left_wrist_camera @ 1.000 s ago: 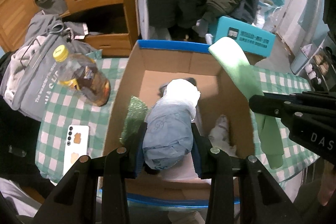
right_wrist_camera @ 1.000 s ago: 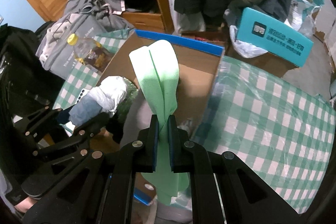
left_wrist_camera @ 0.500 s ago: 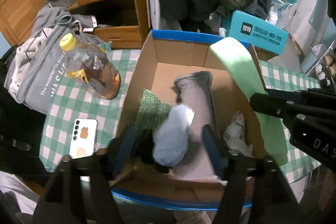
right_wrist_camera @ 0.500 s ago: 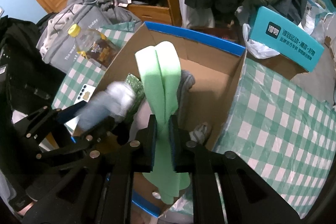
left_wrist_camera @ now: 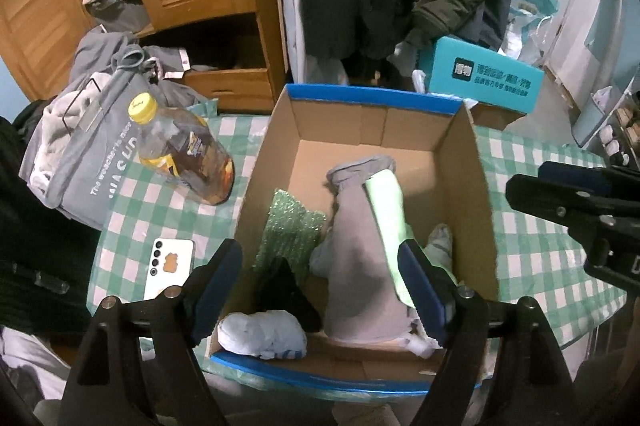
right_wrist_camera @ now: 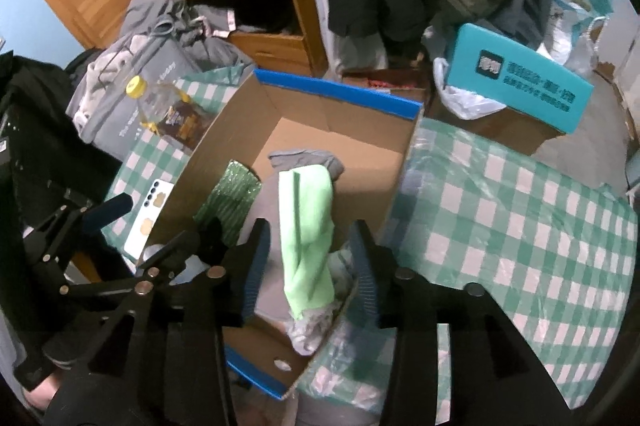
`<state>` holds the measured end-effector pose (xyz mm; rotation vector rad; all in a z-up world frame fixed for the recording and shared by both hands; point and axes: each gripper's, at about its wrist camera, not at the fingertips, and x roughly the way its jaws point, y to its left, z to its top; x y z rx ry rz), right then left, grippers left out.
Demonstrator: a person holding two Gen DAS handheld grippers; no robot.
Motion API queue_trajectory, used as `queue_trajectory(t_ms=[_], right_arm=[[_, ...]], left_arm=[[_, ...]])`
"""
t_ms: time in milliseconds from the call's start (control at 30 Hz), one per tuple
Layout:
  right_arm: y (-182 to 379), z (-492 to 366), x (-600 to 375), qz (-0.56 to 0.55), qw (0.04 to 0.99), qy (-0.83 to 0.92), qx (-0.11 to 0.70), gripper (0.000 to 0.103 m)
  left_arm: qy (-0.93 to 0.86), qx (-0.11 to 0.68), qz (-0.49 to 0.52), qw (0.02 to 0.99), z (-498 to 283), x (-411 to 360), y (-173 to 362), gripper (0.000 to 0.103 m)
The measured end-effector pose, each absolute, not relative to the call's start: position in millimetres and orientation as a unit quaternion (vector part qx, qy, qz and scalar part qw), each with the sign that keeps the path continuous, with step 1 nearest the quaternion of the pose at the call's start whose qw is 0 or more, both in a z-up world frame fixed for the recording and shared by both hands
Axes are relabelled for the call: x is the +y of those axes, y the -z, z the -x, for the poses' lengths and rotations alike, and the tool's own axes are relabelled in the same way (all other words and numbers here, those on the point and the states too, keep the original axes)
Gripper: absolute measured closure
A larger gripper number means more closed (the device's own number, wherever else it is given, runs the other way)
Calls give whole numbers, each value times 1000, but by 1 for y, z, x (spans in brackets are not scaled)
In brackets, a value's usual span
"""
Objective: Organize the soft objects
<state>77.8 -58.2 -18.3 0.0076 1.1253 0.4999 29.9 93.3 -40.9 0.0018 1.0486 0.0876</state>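
The box, open-topped cardboard with blue-taped edges, sits on a green-checked cloth. The left gripper hangs above its near end with the jaws spread wide and nothing between them; its fingers flank the box's near half. In the left wrist view, a white bundle lies in the box's near corner at about 7 o'clock, touching the near wall. Just beyond it lies something black, too dark to name. A sparkly green piece lies along the box's 9 o'clock wall. A grey garment runs lengthwise down the middle, and a green cloth lies along its top, blurred. A pale crumpled item sits at about 4 o'clock, near the right wall.

The right gripper is also spread wide, holding nothing. In its own view the green cloth lies between the fingers but touches neither; it rests on the grey garment inside the box.

Outside the box, at 9 to 10 o'clock in the left wrist view, a bottle with a yellow cap lies tilted on the cloth, and a white phone lies flat at 8 o'clock, near the left finger. A grey hoodie is heaped past the bottle. A teal carton sits beyond the box at 1 o'clock.
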Motion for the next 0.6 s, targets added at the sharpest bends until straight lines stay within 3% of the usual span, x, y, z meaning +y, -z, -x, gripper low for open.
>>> queue_trajectory(t_ms=[200,600], right_arm=[[0,-67,-80,-8,833,-217,510,47],[-22,-45,-124,-14,855,-185,483,44]], left_arm=[[-27,483,4,875,-25,82,22,16],[-7,445,-25,895,-11,49,-12,2]])
